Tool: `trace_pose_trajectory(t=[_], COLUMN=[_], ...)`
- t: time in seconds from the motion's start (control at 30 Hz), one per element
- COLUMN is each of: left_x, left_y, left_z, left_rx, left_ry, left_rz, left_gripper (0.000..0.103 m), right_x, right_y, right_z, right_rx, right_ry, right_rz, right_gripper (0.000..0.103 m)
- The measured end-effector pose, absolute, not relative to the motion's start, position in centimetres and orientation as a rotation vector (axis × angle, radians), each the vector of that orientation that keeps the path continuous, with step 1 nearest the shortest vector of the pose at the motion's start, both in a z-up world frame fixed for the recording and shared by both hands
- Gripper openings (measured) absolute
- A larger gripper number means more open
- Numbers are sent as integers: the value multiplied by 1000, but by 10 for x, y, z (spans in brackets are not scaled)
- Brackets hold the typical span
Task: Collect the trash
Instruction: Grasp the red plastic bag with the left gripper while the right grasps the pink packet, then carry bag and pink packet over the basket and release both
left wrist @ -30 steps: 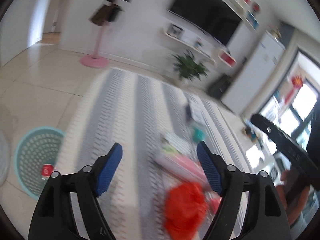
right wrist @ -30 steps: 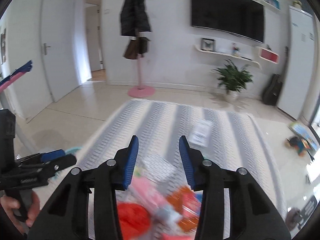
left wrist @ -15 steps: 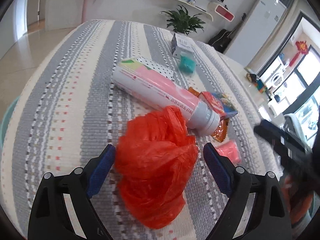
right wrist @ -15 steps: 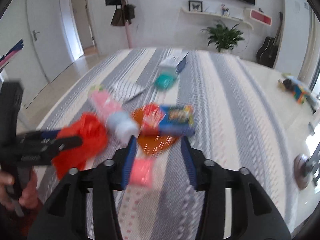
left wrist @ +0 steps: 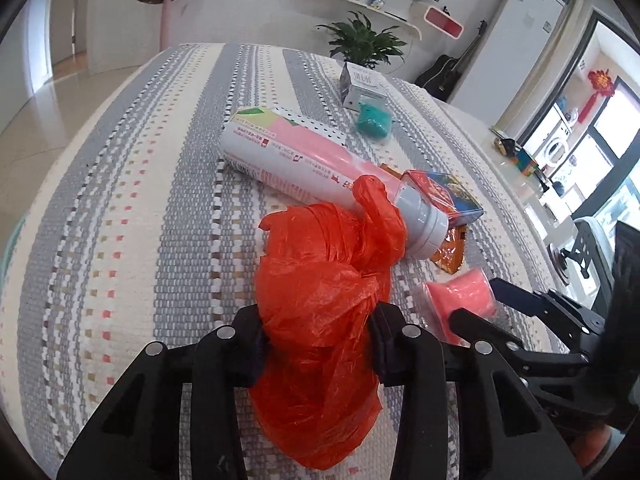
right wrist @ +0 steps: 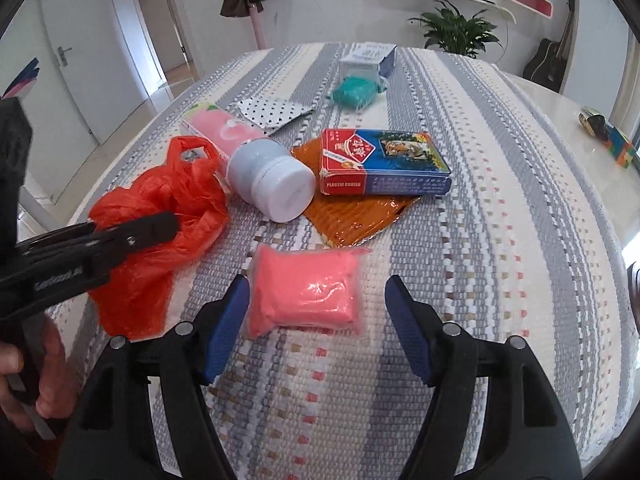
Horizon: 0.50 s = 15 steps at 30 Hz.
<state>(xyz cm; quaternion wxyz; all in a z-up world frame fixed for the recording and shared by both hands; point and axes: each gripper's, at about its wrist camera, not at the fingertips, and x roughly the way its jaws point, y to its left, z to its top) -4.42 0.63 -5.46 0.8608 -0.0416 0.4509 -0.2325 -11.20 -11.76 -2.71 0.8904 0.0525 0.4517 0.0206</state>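
Trash scattered on a striped woven rug (right wrist: pixel 500 208); left gripper (left wrist: pixel 318 344) clamps the red plastic bag (left wrist: pixel 320 300), right gripper (right wrist: pixel 316 332) spread wide around the pink packet (right wrist: pixel 306 292).

Largest to smallest: rug, grey and cream bands, carries everything. Red bag lies crumpled at its near left, both left jaws pressed into its sides, its knotted handle touching the cap end of the pink-and-white bottle (right wrist: pixel 256 160). Bottle lies on its side, cap toward the cameras. Just right of it, a red-and-blue card box (right wrist: pixel 382 162) sits on an orange foil wrapper (right wrist: pixel 352 220). Pink packet lies flat near the wrapper, between the right jaws; neither blue pad clearly touches it. Farther back: polka-dot paper (right wrist: pixel 276 110) behind the bottle, a small white carton (right wrist: pixel 366 62), a teal wad (right wrist: pixel 354 92) against it.
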Motion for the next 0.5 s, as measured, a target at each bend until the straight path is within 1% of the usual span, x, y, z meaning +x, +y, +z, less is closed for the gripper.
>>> trace_pose_trajectory(t=[0.07,0.1,0.13,0.23,0.33,0.5], left_x=[-47,-48,-49,-53,-53,-51], left_y=[6,5,6,10,19,41], left_z=[-52,-51,-49,-39,-28,-2], left_rx=[-77,-75,-75,-74,-96,-134], left_ry=[936,930,922,890,866,810], left_rz=[-493,-497,-500,-495,-493,-473], left_gripper=[37,37,37,37,37,37], right_x=[-110,-108,-106,-106,-108,-106], right_y=[-116,-114,-113,-106,-101,-85], right_z=[-29,-30,-32,-29,-18,23], right_rx=[107,110,108,65,37,3], right_ry=[940,947,957,942,918,836], right_rz=[42,48,56,52,57,93], right_gripper=[66,61,54,49,47,46])
